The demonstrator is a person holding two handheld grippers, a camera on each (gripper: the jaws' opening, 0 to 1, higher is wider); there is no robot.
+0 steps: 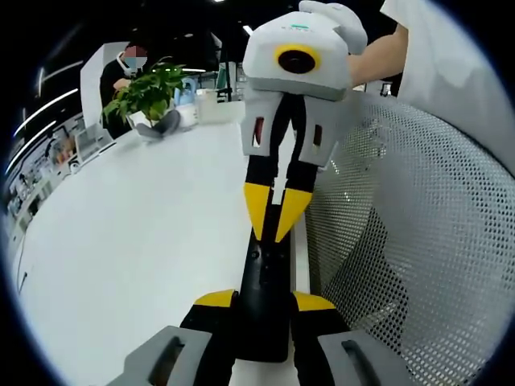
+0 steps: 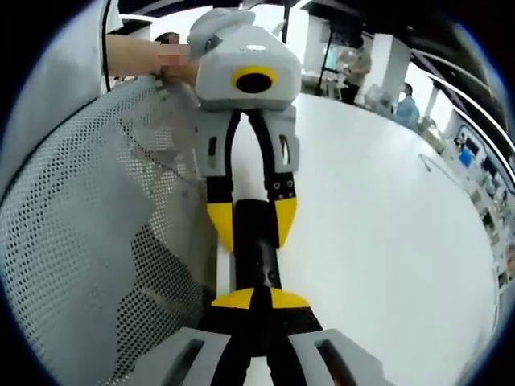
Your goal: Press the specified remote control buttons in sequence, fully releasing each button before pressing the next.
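Observation:
A slim black remote control (image 1: 265,277) lies lengthwise between the yellow tips of my left gripper (image 1: 264,301), which is shut on its sides low in the left gripper view. My right gripper (image 1: 275,215) comes down from the top there, its two yellow tips together and resting on the remote's upper face. In the right gripper view the same remote (image 2: 257,257) runs up the middle. My right gripper (image 2: 259,299) is shut, with its tips over the near end. The left gripper (image 2: 253,223) clamps the remote from the far end.
A white round table (image 1: 145,233) spreads to one side. A white perforated mesh chair back (image 1: 418,241) stands close beside the grippers. A potted green plant (image 1: 146,92) and a seated person (image 1: 129,68) are at the far edge. A person's bare arm (image 1: 378,60) holds the right gripper.

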